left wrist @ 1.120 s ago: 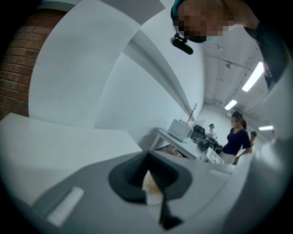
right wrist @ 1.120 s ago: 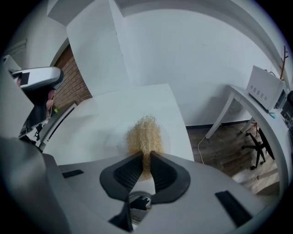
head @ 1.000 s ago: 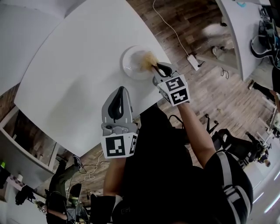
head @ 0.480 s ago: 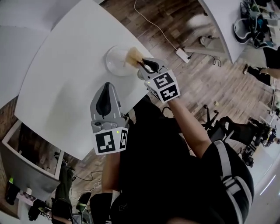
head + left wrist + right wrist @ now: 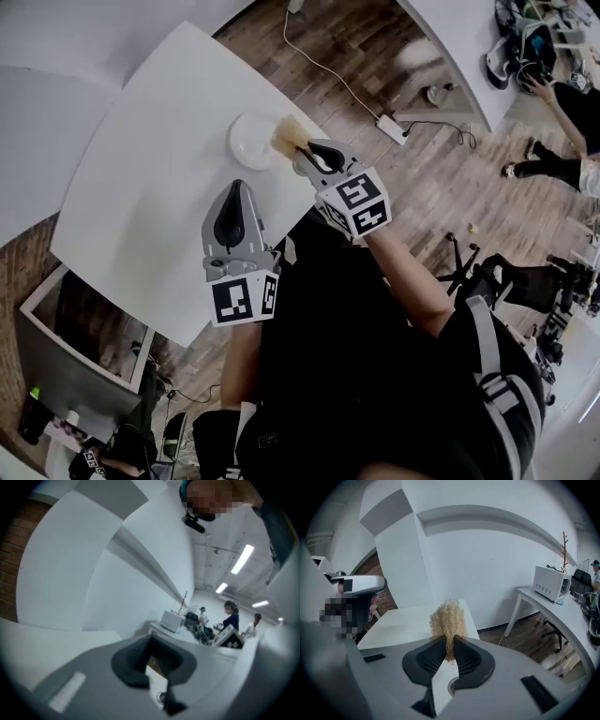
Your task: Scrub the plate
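The plate (image 5: 248, 142) sits by the table's (image 5: 141, 187) edge, with open tabletop beyond. The right gripper (image 5: 302, 150) clamps a scrubber (image 5: 286, 135) over the plate's rim, contact unclear. The left gripper (image 5: 234, 189) is closed and empty.

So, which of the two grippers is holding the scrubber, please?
The right gripper: its jaws pinch the tan scrubber, while the left gripper is shut, empty.

A white table (image 5: 141, 216) stands on a wood floor (image 5: 375, 178). A white plate (image 5: 246, 142) lies flat on it, at about 2 o'clock from the tabletop's middle, close to the edge nearest the person.
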The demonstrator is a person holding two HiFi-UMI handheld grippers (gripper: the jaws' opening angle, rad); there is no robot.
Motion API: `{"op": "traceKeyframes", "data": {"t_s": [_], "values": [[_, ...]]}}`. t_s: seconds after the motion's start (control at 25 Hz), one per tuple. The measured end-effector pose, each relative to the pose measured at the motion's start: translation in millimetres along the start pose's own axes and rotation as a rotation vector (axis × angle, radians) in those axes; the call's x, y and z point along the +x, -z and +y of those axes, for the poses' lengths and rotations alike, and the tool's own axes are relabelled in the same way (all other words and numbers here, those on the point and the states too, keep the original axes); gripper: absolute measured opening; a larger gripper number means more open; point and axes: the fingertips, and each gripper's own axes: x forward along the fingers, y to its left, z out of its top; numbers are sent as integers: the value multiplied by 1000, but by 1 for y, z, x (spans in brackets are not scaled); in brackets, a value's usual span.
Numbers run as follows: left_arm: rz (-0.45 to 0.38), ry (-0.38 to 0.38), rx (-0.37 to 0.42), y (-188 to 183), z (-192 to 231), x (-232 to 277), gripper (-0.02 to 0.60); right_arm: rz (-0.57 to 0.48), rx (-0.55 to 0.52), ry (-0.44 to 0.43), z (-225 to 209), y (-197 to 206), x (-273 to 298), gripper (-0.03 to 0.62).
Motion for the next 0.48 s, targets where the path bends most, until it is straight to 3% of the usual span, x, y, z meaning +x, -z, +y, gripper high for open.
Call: {"op": "traceKeyframes", "data": {"t_s": [0.48], "values": [[-56, -17, 53, -28, -7, -26, 5, -166, 25, 3, 28, -34, -47, 43]]}}
